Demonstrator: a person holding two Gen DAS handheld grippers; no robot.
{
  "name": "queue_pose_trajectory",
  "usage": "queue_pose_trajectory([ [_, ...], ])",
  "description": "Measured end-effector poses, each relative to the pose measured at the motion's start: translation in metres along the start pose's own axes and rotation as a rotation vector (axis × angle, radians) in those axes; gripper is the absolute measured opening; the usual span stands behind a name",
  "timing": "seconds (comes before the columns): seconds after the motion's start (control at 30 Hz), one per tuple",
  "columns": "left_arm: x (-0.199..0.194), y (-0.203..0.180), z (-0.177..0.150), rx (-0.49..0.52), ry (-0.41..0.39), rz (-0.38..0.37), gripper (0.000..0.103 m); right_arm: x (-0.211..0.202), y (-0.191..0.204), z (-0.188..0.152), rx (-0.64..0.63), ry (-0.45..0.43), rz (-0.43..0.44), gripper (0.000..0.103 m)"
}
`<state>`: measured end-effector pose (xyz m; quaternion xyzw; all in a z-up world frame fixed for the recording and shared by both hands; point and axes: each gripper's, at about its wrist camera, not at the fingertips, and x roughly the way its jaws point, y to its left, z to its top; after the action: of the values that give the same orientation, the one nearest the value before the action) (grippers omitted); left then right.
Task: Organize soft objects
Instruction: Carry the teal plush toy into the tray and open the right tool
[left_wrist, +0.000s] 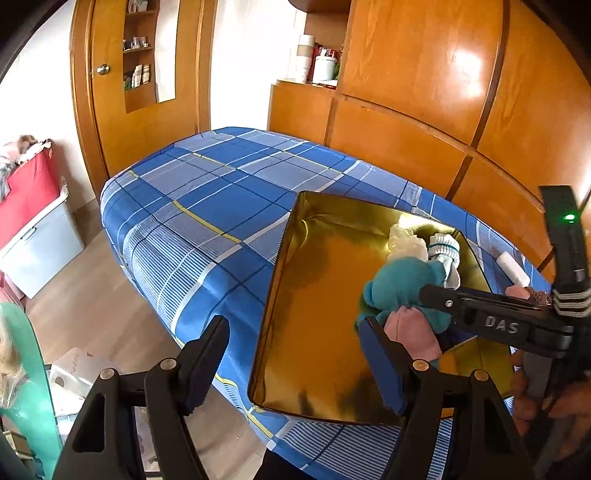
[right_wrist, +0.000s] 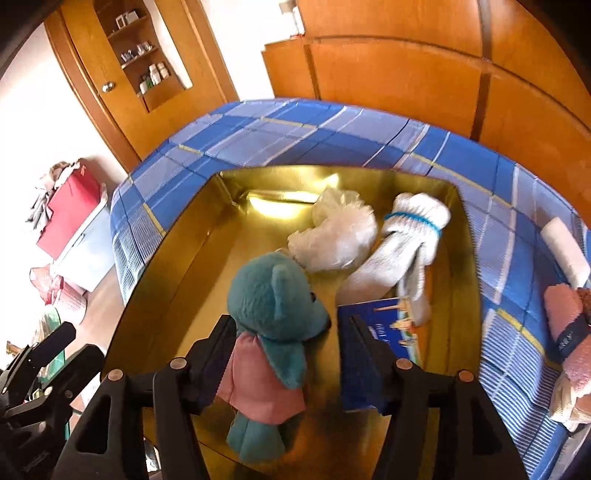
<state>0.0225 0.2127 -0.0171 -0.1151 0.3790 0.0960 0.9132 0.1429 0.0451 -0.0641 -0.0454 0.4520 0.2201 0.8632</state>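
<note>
Teal bear (right_wrist: 275, 306) between open jaws.

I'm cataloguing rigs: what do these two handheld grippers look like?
Both are matte black plastic, each with two angular fingers, blue pads and round brass-coloured pivot pins. The right gripper, seen from the left gripper, bears white "DAS" lettering and a green light. No cables or sleeves show.
</note>
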Motion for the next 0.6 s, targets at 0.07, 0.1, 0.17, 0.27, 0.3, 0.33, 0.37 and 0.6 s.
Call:
queue_pose_trajectory([
  [0.07, -0.003, -0.003, 0.000, 0.007, -0.006, -0.003, 0.073, -0.010, -0.003, -0.003, 0.005, -0.022, -0.001, 0.063],
  [0.1, -0.004, -0.005, 0.000, 0.012, -0.010, -0.004, 0.073, -0.015, -0.004, -0.005, 0.003, -0.034, -0.006, 0.063],
  [0.17, -0.007, -0.009, 0.001, 0.024, -0.019, -0.007, 0.073, -0.026, -0.008, -0.009, -0.003, -0.061, -0.028, 0.063],
  [0.27, -0.012, -0.016, 0.001, 0.042, -0.030, -0.016, 0.073, -0.043, -0.015, -0.018, -0.011, -0.098, -0.055, 0.063],
  [0.3, -0.013, -0.018, 0.001, 0.048, -0.033, -0.018, 0.073, -0.048, -0.018, -0.022, -0.012, -0.108, -0.064, 0.063],
  [0.33, -0.014, -0.021, 0.001, 0.054, -0.035, -0.021, 0.073, -0.052, -0.021, -0.024, -0.012, -0.116, -0.073, 0.063],
  [0.37, -0.015, -0.023, 0.001, 0.061, -0.035, -0.026, 0.073, -0.058, -0.024, -0.028, -0.012, -0.126, -0.086, 0.063],
  [0.6, -0.020, -0.045, -0.003, 0.114, -0.036, -0.052, 0.074, -0.087, -0.044, -0.047, -0.010, -0.171, -0.144, 0.063],
])
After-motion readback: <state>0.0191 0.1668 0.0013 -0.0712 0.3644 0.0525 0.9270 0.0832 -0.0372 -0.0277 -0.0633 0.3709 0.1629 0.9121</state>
